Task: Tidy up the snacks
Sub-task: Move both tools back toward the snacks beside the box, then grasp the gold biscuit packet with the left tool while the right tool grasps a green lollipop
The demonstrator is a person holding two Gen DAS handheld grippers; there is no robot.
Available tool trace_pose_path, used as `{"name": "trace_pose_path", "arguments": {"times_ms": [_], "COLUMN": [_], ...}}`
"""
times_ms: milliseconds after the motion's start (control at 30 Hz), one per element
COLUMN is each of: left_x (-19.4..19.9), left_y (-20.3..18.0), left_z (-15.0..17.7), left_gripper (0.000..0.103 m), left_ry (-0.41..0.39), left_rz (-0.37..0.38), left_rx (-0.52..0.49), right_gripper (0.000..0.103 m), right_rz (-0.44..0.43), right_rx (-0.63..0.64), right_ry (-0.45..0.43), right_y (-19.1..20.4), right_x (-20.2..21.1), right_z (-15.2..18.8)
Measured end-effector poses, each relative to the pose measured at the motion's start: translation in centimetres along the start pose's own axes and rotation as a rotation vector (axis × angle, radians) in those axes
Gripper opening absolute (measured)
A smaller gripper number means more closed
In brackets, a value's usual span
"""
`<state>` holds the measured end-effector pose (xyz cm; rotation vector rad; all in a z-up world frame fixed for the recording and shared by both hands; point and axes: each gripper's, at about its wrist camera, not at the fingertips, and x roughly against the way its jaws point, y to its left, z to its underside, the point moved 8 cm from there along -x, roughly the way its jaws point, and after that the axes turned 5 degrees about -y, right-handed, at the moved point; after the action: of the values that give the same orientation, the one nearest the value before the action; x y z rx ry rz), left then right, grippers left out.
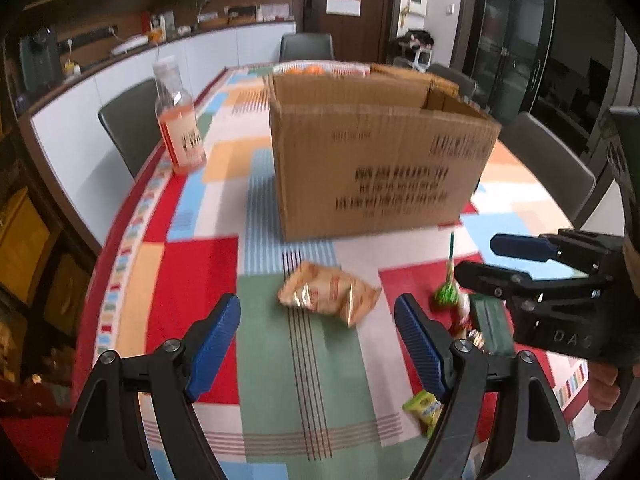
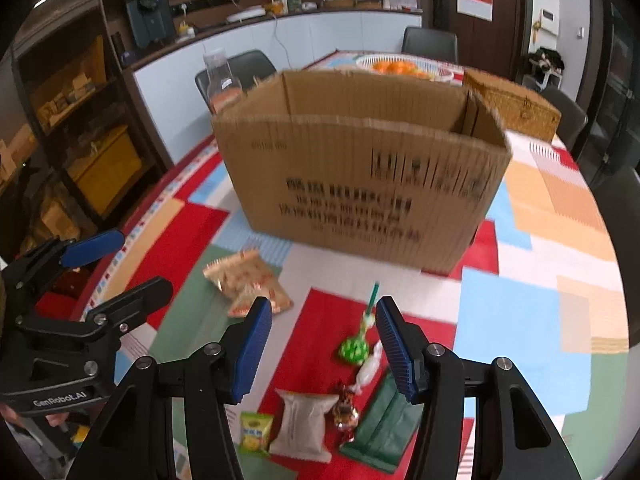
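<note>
Left gripper (image 1: pixel 318 344): jaws wide apart, nothing between them, orange snack packet (image 1: pixel 330 294) just ahead at 12 o'clock.
Right gripper (image 2: pixel 324 344): jaws half open and empty, over the green lollipop (image 2: pixel 354 346) and green pouch (image 2: pixel 384 420).
Box: cardboard box (image 1: pixel 376 168) stood open-topped beyond, at 12 o'clock.
Advice: each should have straddled one snack squarely, pinched low, then lifted clear of the rim.

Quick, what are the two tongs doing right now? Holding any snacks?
Left tongs: open, holding nothing.
Right tongs: open, holding nothing.
</note>
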<state>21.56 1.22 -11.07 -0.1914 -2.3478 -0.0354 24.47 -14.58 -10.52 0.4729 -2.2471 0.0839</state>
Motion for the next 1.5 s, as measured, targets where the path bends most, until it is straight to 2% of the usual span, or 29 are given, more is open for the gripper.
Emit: {"name": "trace_pose_path", "arguments": {"times_ms": [100,333,467,533,833,933,1100,1233,1300,1500], "left_x": [-1.0,-2.5,-3.4,-4.0,-6.9,-8.0,-9.6,-10.4,-10.6,-10.8], "left_y": [-0.1,-0.3,0.0,0.3,0.8,0.7,0.2,-0.2,-0.4,-0.7], "left_z": [1.4,2.5,2.5,2.5,1.6,1.4,0.9,0.8,0.7,0.4], "left_gripper": [0.079,0.079,0.079,0.079,0.079,0.079,0.078,0.069,0.069,0.06], "left_ry": [0.041,0.07,0.056,0.058,0.066,0.075,0.085,0.096,0.094,0.099], "left_rz": [0.003,0.016,0.03,0.035,0.112,0.116,0.115,0.112,0.119,0.137], "left_rx": [-0.002,-0.005,0.002,0.009,0.108,0.119,0.106,0.096,0.093,0.091], "right_gripper": [0.055,0.055,0.054,0.05,0.044,0.04,0.04,0.04,0.037,0.034], "right_rz": [0.006,0.013,0.025,0.032,0.034,0.032,0.045,0.052,0.047,0.02], "right_rx": [-0.017,-0.058,-0.055,-0.04,-0.011,-0.013,-0.01,-0.013,-0.023,-0.064], "right_ry": [0.035,0.109,0.123,0.128,0.159,0.169,0.166,0.163,0.171,0.189], "right_y": [-0.4,-1.4,-1.7,-1.6,-1.3,-1.3,-1.5,-2.0,-2.2,-2.9], "right_x": [-0.9,-2.5,-3.2,-3.6,-5.3,-5.9,-6.6,-6.9,-7.1,-7.9], "right_z": [1.1,3.1,3.4,3.5,3.8,3.9,3.8,3.8,3.8,4.1]}}
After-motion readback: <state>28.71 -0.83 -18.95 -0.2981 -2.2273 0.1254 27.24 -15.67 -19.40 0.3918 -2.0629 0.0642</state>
